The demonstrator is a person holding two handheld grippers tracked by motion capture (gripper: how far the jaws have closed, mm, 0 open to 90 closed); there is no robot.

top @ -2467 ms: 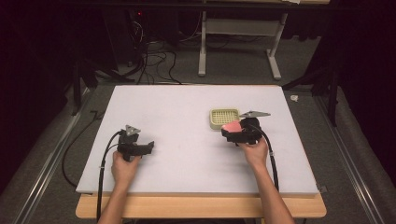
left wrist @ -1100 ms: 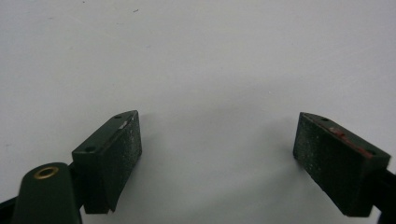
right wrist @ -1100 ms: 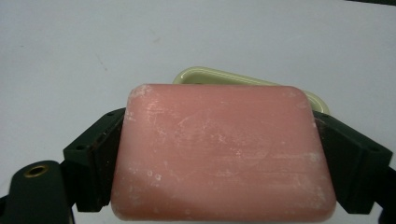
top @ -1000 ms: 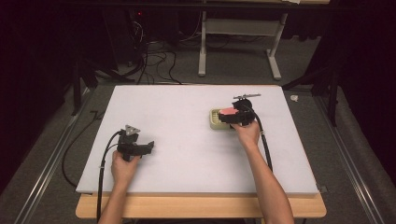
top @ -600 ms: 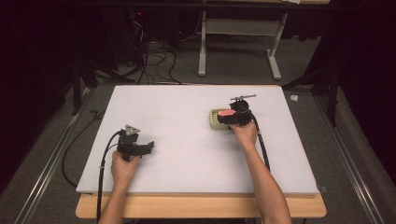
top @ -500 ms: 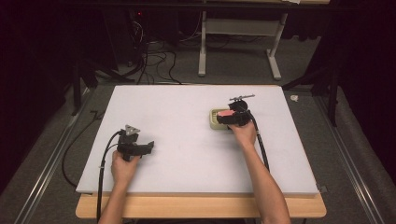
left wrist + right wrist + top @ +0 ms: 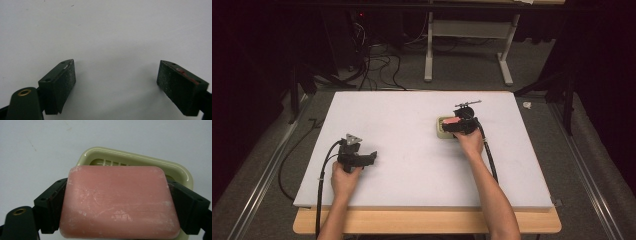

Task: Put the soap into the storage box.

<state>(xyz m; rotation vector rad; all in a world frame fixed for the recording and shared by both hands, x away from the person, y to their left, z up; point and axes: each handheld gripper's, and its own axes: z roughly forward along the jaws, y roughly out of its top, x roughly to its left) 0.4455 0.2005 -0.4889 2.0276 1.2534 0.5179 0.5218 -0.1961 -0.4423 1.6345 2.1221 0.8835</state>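
White table (image 7: 412, 130), pink soap (image 7: 120, 201) gripped — right fingers (image 7: 51, 205) (over dish (image 7: 180, 171))

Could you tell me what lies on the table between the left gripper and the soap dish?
Nothing: in the high view the stretch of white table between the left gripper and the soap dish is bare.

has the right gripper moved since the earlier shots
Yes. The right gripper, shut on the pink soap bar, has moved away from the person, over the soap dish it was beside.
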